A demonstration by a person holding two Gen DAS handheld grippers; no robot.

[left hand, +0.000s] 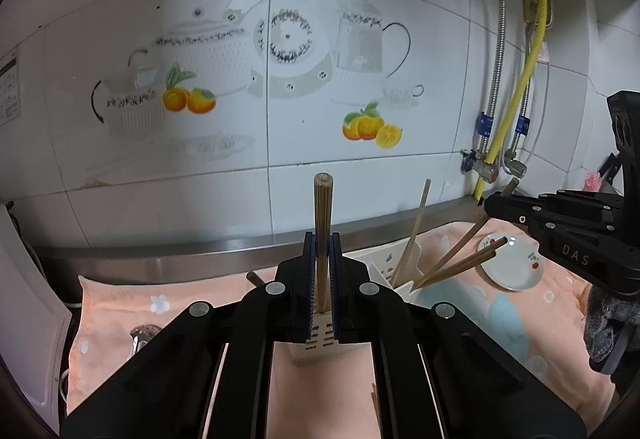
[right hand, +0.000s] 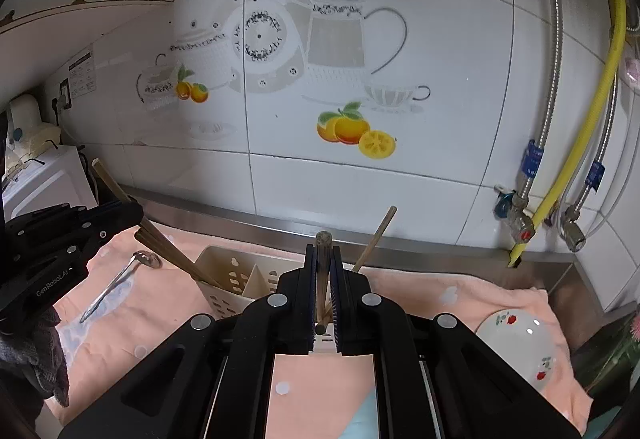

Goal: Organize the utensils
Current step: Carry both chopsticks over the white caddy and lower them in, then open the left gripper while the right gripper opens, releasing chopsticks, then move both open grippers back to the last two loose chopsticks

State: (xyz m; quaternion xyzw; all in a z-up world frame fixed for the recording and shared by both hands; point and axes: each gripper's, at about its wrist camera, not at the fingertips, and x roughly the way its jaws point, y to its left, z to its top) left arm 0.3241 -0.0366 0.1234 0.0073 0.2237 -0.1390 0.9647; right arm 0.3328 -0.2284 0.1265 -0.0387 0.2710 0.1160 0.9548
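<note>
My left gripper [left hand: 322, 241] is shut on upright wooden chopsticks [left hand: 322, 207], right over the white slotted utensil holder [left hand: 382, 265]. From the right wrist view they [right hand: 160, 241] slant down into the holder's [right hand: 236, 279] left compartment. My right gripper [right hand: 323, 253] is shut on another wooden chopstick [right hand: 322, 275], low end at the holder's near edge. In the left wrist view the right gripper [left hand: 492, 205] sits at the right with its chopstick [left hand: 460, 243] angled into the holder. More chopsticks [left hand: 414, 231] stand in it. A metal spoon [right hand: 120, 279] lies on the cloth.
A peach cloth [right hand: 420, 291] covers the steel counter below a tiled wall. A small flowered plate [right hand: 520, 343] lies right of the holder. A yellow hose [right hand: 576, 159] and valves fill the back right corner. White appliances [right hand: 44, 175] stand at the far left.
</note>
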